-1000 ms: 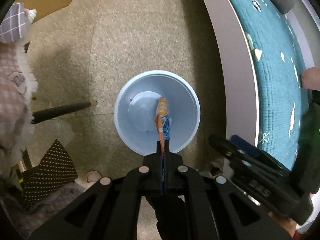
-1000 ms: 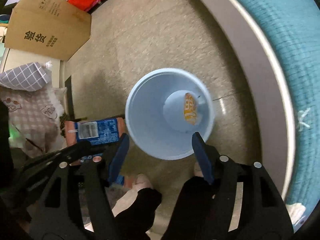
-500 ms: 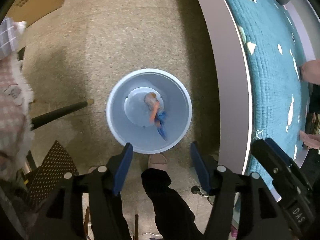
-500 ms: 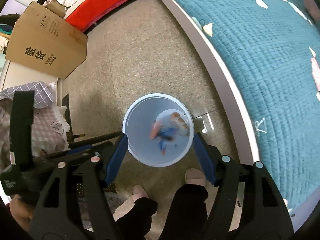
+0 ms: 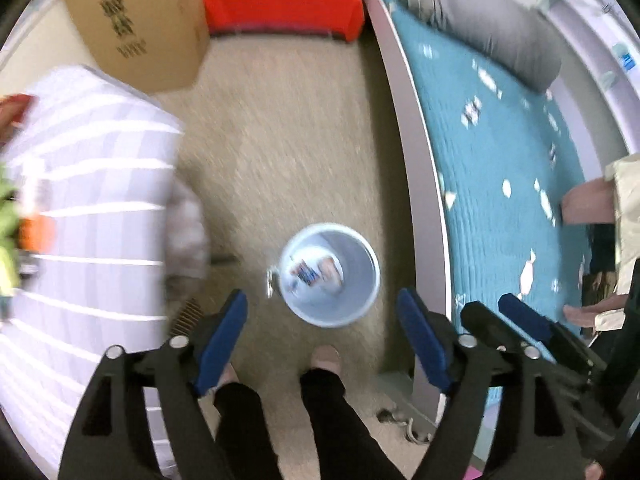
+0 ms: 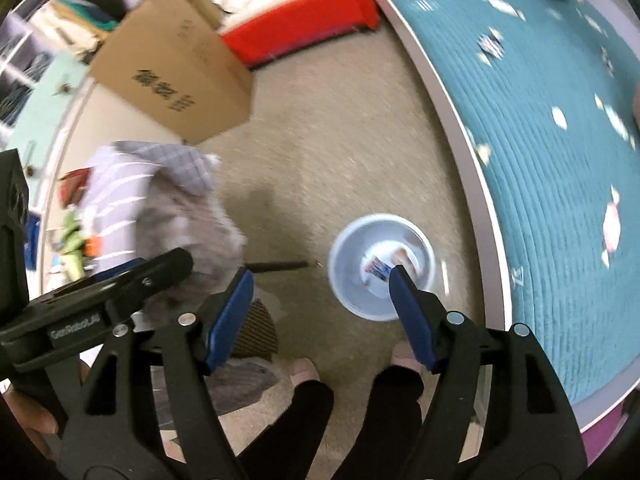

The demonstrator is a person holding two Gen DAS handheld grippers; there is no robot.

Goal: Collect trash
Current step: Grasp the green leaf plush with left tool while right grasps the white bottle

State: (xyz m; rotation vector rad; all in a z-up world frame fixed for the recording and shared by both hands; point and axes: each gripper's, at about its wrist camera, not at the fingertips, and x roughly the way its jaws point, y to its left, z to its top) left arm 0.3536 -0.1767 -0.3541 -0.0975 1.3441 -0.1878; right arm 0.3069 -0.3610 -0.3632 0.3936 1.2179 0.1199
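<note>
Both tongs hang high over the floor, pointing down at the pale blue bin (image 5: 329,275) beside the bed (image 5: 500,184). The left gripper (image 5: 322,344) and right gripper (image 6: 320,316) are opening wider, with nothing between them. Two wrappers (image 5: 316,271) lie at the bin's bottom, so the trash looks delivered.

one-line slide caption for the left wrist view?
Left tool opening, nothing between its fingers, above the pale blue bin holding wrappers, floor beside the teal bed.
</note>
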